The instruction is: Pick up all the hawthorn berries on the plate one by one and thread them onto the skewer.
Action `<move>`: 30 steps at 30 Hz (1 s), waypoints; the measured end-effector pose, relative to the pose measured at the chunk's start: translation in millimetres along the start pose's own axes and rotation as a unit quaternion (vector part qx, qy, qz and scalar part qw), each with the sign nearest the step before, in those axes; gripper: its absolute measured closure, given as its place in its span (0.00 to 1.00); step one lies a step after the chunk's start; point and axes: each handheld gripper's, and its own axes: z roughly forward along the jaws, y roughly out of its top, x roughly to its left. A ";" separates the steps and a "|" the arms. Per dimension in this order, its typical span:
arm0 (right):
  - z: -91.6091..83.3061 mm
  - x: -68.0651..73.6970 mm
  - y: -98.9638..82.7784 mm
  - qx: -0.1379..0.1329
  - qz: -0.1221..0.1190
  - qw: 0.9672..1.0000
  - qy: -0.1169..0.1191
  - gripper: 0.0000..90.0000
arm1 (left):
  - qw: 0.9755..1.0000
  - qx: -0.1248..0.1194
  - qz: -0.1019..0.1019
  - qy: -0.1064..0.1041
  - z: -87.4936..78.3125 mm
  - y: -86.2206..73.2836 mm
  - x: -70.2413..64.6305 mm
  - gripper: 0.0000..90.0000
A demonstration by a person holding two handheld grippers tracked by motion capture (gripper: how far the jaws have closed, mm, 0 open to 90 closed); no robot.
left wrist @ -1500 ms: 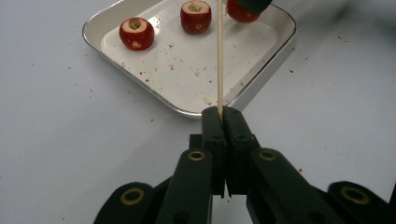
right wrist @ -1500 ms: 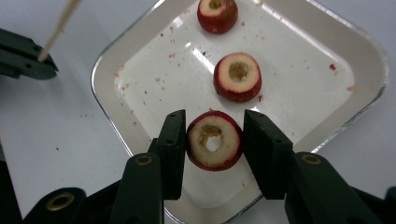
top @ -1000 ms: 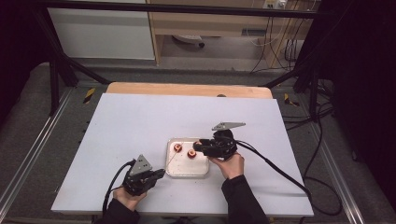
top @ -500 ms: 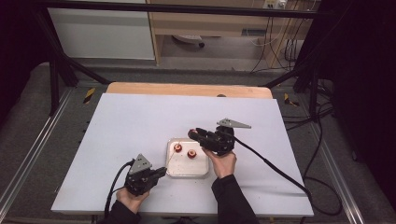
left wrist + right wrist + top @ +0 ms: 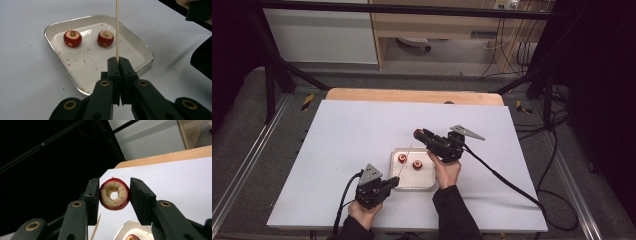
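High view, right gripper lifted off tray, seemingly still gripping cored fruit

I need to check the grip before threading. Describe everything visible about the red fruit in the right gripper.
The red fruit is small and round, with glossy red skin and pale, crumbly-looking flesh. A hole is bored through its middle, and the cut face turns toward the right gripper view. The right gripper clamps it at both sides, raised above the table, beyond the tray.
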 end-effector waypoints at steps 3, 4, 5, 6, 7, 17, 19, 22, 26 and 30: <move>-0.3 0.5 1.1 -0.012 0.009 1.000 0.004 0.68 | 1.000 -0.004 -0.003 -0.002 3.5 1.2 -4.5 0.98; -0.4 0.4 1.2 -0.012 0.011 1.000 0.006 0.68 | 1.000 -0.003 -0.001 -0.001 4.3 2.0 -5.0 0.98; -0.8 0.5 1.2 -0.017 0.012 1.000 0.005 0.68 | 1.000 -0.005 -0.002 -0.001 5.4 2.8 -6.0 0.98; -1.0 0.2 1.2 -0.019 0.011 1.000 0.005 0.68 | 1.000 -0.006 -0.006 -0.005 6.2 3.4 -6.7 0.98; -1.5 0.5 1.1 -0.022 0.016 1.000 0.005 0.68 | 1.000 -0.008 -0.010 -0.006 6.8 4.3 -7.2 0.98; -2.1 0.3 -3.5 -0.045 0.027 0.999 0.012 0.69 | 1.000 -0.019 -0.015 -0.002 10.4 8.2 -9.8 0.98; -1.7 0.5 -4.0 -0.048 0.029 0.998 0.013 0.69 | 1.000 -0.018 -0.017 -0.004 10.9 8.0 -10.1 0.98; -1.2 0.6 -4.9 -0.049 0.031 0.998 0.016 0.69 | 1.000 -0.018 -0.019 -0.003 11.3 8.1 -9.5 0.98; -0.8 0.4 -6.2 -0.048 0.027 0.998 0.014 0.69 | 1.000 -0.020 -0.020 -0.004 11.1 8.0 -9.4 0.98; -0.1 0.0 -6.9 -0.046 0.027 0.999 0.013 0.69 | 0.999 -0.022 -0.023 -0.004 10.6 8.1 -8.7 0.98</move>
